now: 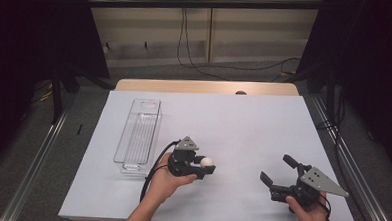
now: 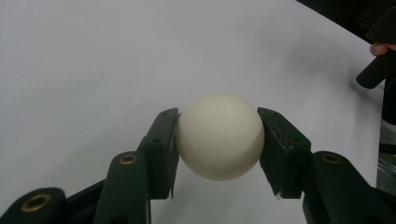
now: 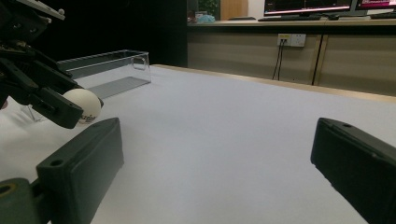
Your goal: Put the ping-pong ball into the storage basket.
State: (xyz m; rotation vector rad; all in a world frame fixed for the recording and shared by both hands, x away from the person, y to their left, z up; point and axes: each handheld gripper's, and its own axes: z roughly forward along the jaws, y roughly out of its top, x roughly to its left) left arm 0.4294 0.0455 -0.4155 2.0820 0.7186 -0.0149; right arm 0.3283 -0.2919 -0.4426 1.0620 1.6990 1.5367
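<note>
Left gripper (image 1: 205,167), lower centre of the high view, is clamped on a white ping-pong ball (image 2: 219,136); dark print on the ball is unreadable. Right gripper (image 1: 277,170), lower right, stands wide, holding nothing. Clear plastic bin (image 1: 139,133) sits centre-left on the white table cover (image 1: 243,127).

So what I've got here is a small white ball (image 1: 208,161), smooth and matte, a bit cream-toned up close. It's pinched across its middle between the two black jaws of my left gripper (image 1: 205,167), held above the white sheet near the front of the table. There's some dark print on it in the right gripper view, too blurry for me to read. Just left of it sits a clear plastic bin (image 1: 139,136), long and narrow, upright, open on top, running front to back, looks empty from here.
</note>
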